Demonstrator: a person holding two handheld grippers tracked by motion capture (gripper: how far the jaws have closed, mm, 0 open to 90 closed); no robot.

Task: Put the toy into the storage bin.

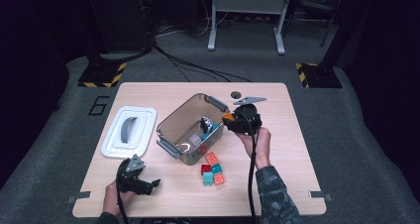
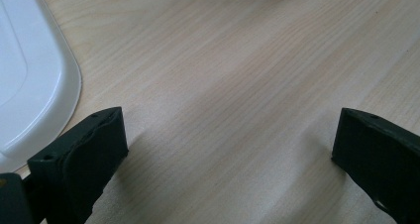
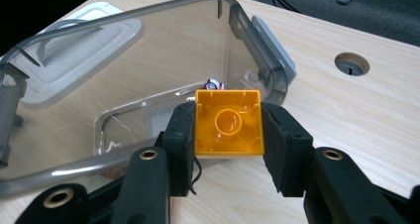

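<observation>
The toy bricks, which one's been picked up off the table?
The orange brick, clamped between the right gripper jaws at the clear box rim. The red and teal bricks lie clustered on the table.

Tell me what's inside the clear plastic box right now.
Inside the clear box lies a small black-and-white piece, with a label-like patch on the floor. The orange brick in the right gripper hides part of the floor.
</observation>
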